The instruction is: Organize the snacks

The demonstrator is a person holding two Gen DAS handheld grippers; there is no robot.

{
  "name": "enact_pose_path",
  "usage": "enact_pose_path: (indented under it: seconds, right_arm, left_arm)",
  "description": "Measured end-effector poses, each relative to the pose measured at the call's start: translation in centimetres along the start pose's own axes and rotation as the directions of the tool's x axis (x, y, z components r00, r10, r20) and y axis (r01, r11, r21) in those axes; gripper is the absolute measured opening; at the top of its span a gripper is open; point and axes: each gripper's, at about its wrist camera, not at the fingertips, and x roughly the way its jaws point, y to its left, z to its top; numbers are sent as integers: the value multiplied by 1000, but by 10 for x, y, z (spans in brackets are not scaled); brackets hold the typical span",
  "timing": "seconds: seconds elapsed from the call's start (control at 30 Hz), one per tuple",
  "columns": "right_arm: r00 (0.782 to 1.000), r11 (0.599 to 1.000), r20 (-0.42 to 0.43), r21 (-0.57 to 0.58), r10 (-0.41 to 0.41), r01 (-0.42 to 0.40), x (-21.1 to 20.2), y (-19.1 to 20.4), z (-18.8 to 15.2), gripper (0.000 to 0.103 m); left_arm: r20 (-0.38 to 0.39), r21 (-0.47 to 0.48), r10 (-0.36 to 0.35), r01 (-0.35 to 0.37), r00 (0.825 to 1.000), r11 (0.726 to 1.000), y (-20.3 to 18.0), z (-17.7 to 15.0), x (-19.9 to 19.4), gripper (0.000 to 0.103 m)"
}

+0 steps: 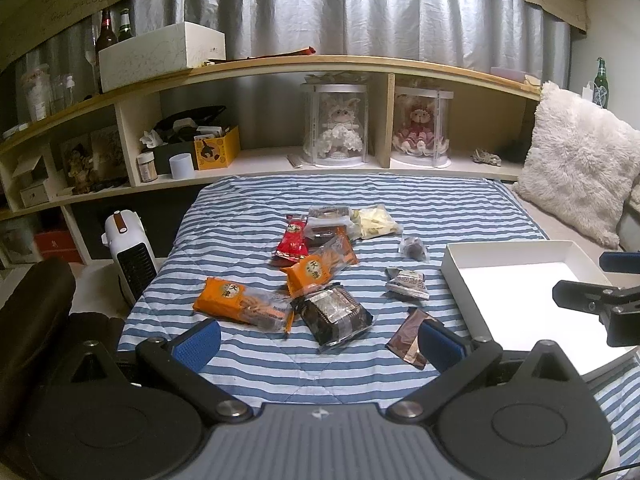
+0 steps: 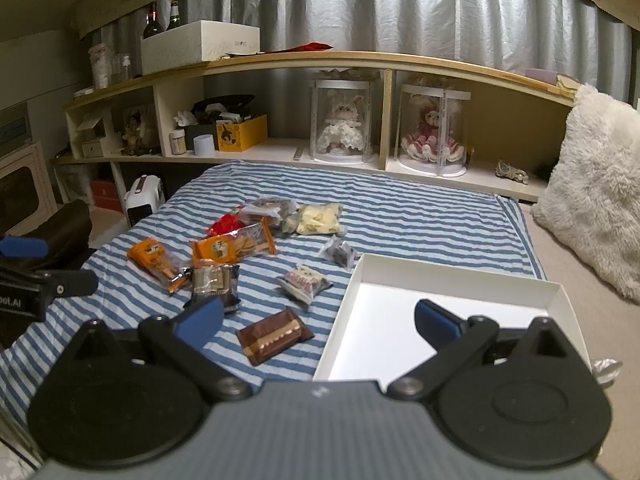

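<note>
Several snack packets lie scattered on a blue-striped blanket (image 1: 248, 208). Two orange biscuit packs (image 1: 240, 300) (image 1: 316, 272), a dark cake pack (image 1: 334, 312), a red packet (image 1: 292, 240), a brown chocolate bar (image 2: 274, 334), a small grey packet (image 2: 304, 280) and a pale yellow bag (image 2: 316, 219) are among them. An empty white box (image 2: 400, 320) sits on the right. My left gripper (image 1: 318, 344) is open above the blanket's near edge, holding nothing. My right gripper (image 2: 318, 320) is open, its right finger over the box and its left finger beside the dark cake pack (image 2: 214, 284).
A shelf unit (image 1: 280, 64) runs along the far side with two dolls in clear cases (image 1: 334, 124), a yellow box and bottles. A white heater (image 1: 130, 256) stands left of the bed. A fluffy white pillow (image 2: 596, 192) lies at the right.
</note>
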Motion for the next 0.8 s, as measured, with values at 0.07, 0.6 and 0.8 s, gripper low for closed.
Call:
enact_pose_path:
  seconds: [0.07,0.6,0.8]
  right_arm:
    - [1000,1000,0,-1,-1,1,0,0,0,102]
    - [1000,1000,-2,-4,-1,1,2,1,-1,102]
    - [1000,1000,-1,-4,0,0,2,2,-1,102]
  left_arm:
    - [1,0,1,-1,1000,1000,0,0,0,103]
    - [0,0,1,-1,1000,1000,0,0,0,103]
    - [0,0,1,-1,1000,1000,1,0,0,103]
